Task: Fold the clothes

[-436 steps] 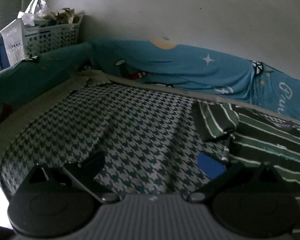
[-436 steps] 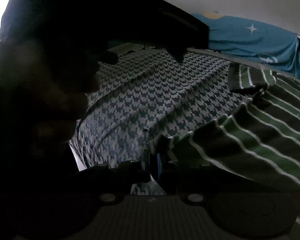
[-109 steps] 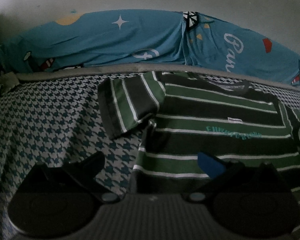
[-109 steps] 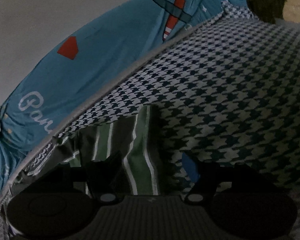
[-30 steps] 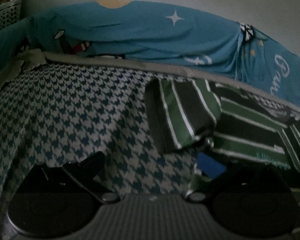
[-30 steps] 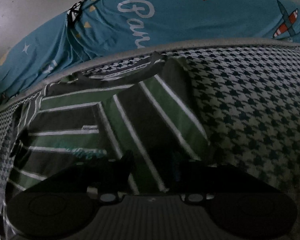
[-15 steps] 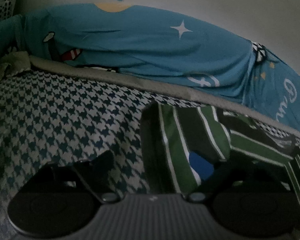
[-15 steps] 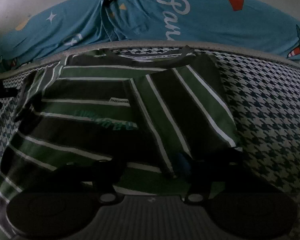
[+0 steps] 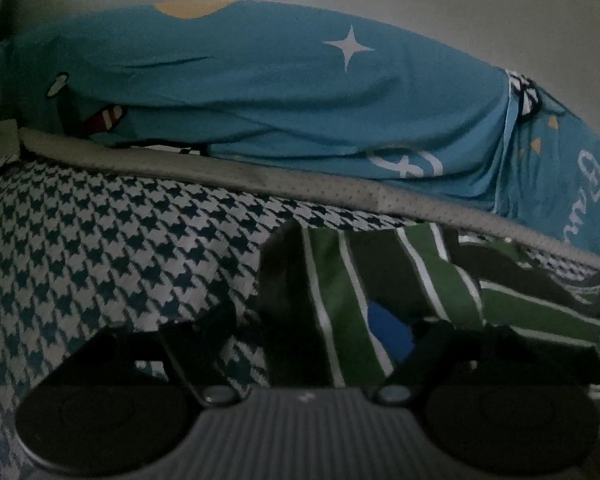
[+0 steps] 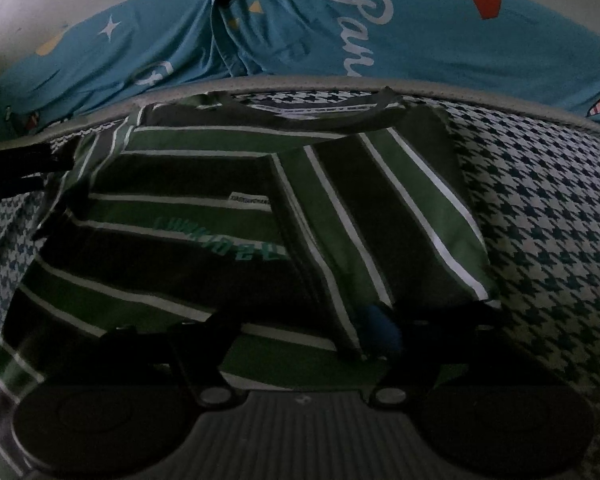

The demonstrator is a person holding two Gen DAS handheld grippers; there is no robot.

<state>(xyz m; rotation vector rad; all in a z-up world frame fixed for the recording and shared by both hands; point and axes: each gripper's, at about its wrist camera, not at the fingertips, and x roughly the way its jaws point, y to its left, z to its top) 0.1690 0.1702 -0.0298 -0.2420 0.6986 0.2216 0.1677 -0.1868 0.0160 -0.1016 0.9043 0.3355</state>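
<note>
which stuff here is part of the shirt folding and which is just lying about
Part of the job:
- striped shirt, one sleeve already folded in over the chest
- other sleeve, between the closing left tool
- right tool, opening above the folded sleeve

Just lying about:
- checked sheet
- blue printed cover along the wall
- grey edging strip

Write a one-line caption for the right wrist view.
Right gripper opening over a striped shirt, its sleeve folded in, on a houndstooth sheet.
</note>
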